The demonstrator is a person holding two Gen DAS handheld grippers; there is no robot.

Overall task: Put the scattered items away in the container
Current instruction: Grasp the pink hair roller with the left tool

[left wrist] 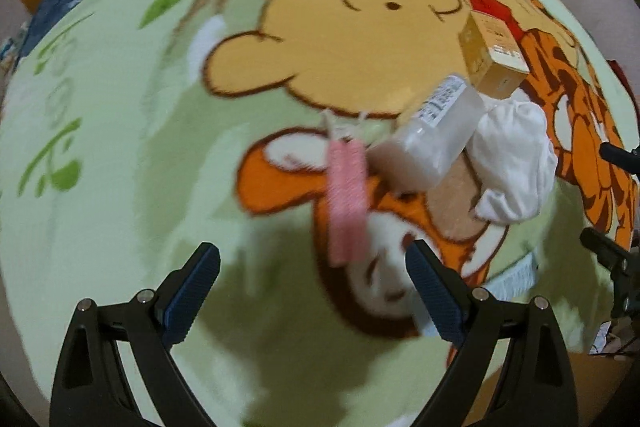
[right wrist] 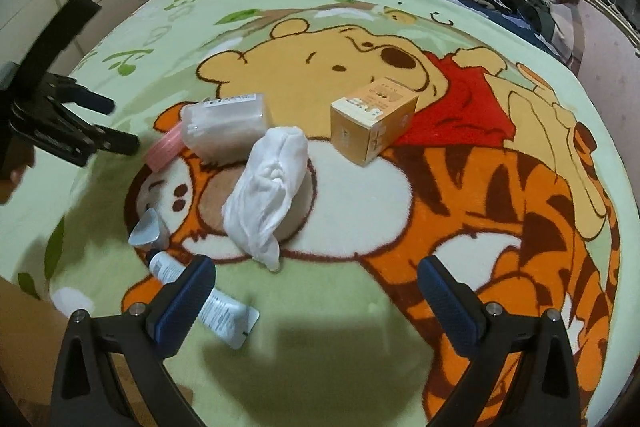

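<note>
We are holding both grippers, left [left wrist: 312,291] and right [right wrist: 316,301], with jaws released over the blanket [right wrist: 312,347]. On it are lying a box [right wrist: 372,125], cloth [right wrist: 266,187], clear tub [right wrist: 226,127], pink item [left wrist: 346,195] and 2 tubes [right wrist: 224,311].

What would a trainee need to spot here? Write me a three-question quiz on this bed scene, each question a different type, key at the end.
1. True or false: the left gripper is shut on the pink item.
2. Multiple choice: what lies directly beside the clear plastic box, towards the right gripper? A) white cloth B) a mug C) a book
3. Fill in: the yellow carton stands on the cartoon ___.

Key: 1 false, both grippers are open and empty; 2 A; 3 blanket.
</note>
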